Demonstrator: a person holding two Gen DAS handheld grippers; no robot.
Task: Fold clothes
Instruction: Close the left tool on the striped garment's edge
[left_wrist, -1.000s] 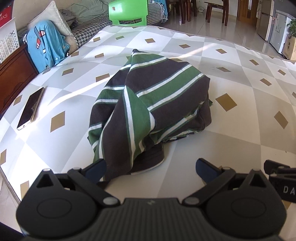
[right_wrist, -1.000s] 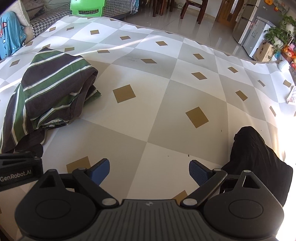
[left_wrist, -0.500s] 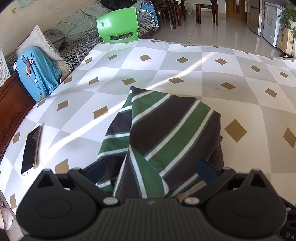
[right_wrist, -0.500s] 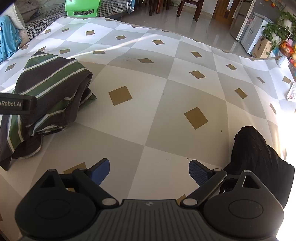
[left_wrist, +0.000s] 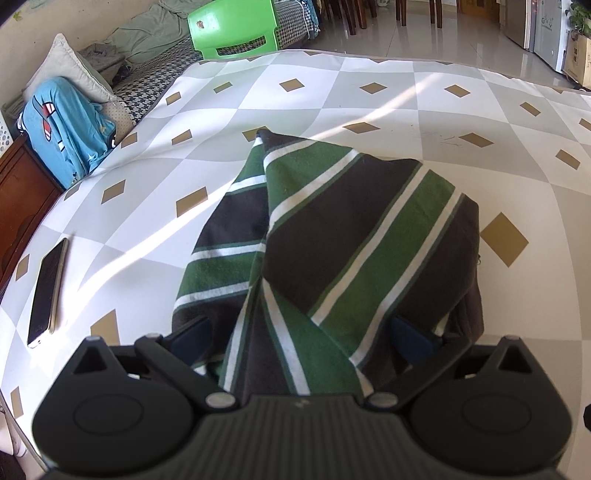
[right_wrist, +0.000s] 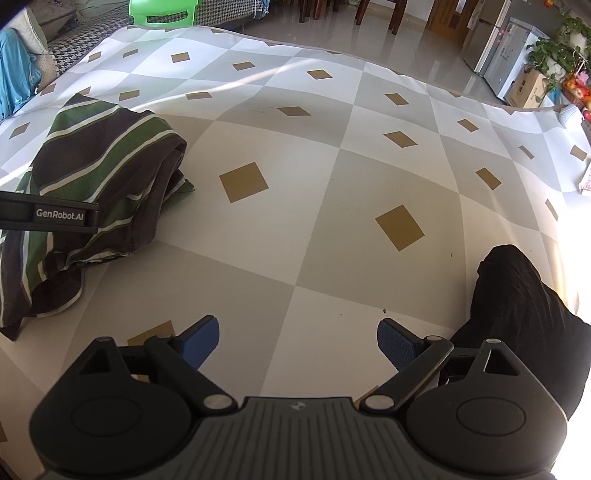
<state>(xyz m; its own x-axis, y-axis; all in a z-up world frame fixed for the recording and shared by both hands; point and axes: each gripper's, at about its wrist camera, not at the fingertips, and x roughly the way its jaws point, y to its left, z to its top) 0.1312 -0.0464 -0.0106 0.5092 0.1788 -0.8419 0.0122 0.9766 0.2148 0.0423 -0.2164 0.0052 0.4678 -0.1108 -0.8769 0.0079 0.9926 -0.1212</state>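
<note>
Straddling the striped shirt (left_wrist: 332, 236) with fingers apart, the left gripper (left_wrist: 301, 334) risked pinching several layers; the right gripper (right_wrist: 298, 338), at three o'clock, was held open and empty.

- A glossy tiled floor (left_wrist: 443, 33) runs across the top of the left wrist frame.
- A green plastic chair (left_wrist: 232, 26) stands top centre, a houndstooth sofa (left_wrist: 155, 79) beside it.
- Dark wooden chairs (right_wrist: 376, 14) stand at the top of the right wrist frame.
- Potted plants (right_wrist: 554, 48) sit upper right.
- Sunlight streaks across the scene.
</note>
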